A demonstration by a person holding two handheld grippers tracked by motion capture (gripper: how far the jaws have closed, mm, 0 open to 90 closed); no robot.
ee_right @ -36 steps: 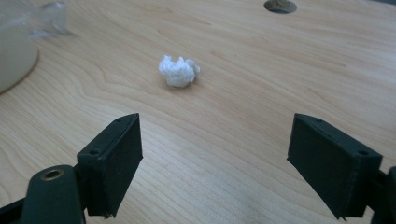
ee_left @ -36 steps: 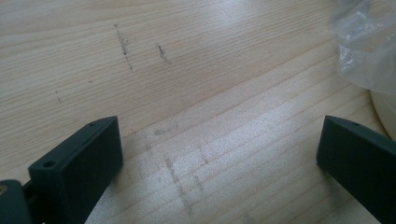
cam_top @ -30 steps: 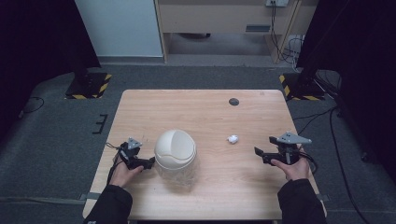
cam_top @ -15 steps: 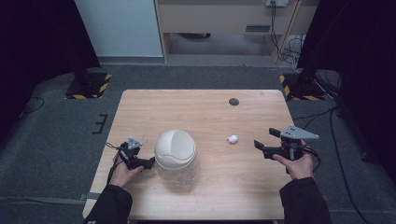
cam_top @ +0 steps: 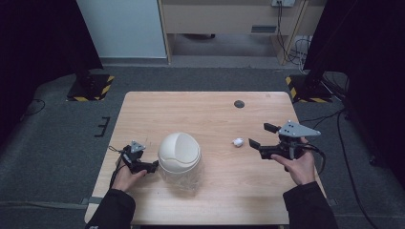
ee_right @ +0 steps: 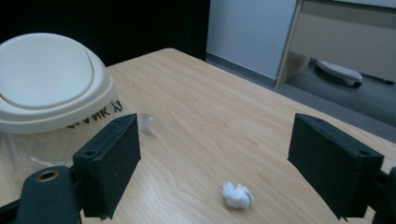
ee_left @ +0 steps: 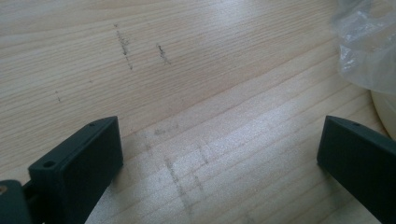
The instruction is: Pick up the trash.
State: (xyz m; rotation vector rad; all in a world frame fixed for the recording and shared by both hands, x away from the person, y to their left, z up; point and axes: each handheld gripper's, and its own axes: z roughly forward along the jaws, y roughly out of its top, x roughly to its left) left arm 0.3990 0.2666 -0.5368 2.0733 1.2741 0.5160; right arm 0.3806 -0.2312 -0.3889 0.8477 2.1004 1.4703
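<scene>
A small cream bin with a domed swing lid (cam_top: 178, 151) (ee_right: 49, 86) stands on the wooden table (cam_top: 200, 114), lined with a clear plastic bag (ee_left: 366, 46). A crumpled white paper ball (cam_top: 237, 142) (ee_right: 237, 194) lies to its right. My right gripper (cam_top: 260, 136) (ee_right: 215, 163) hovers open just right of the ball, jaws wide and pointing at it, nothing between them. My left gripper (cam_top: 152, 165) (ee_left: 215, 158) rests low at the bin's left side, open, with bare wood between its jaws.
A small dark round disc (cam_top: 239, 103) lies near the table's far edge. Beyond the table are grey carpet, stand bases with yellow-black stripes (cam_top: 90, 86), cables (cam_top: 296, 47) and a pale cabinet (cam_top: 229, 16).
My right gripper has risen and moved left toward the paper ball, with its jaws spread wider. The left gripper and the bin have not moved.
</scene>
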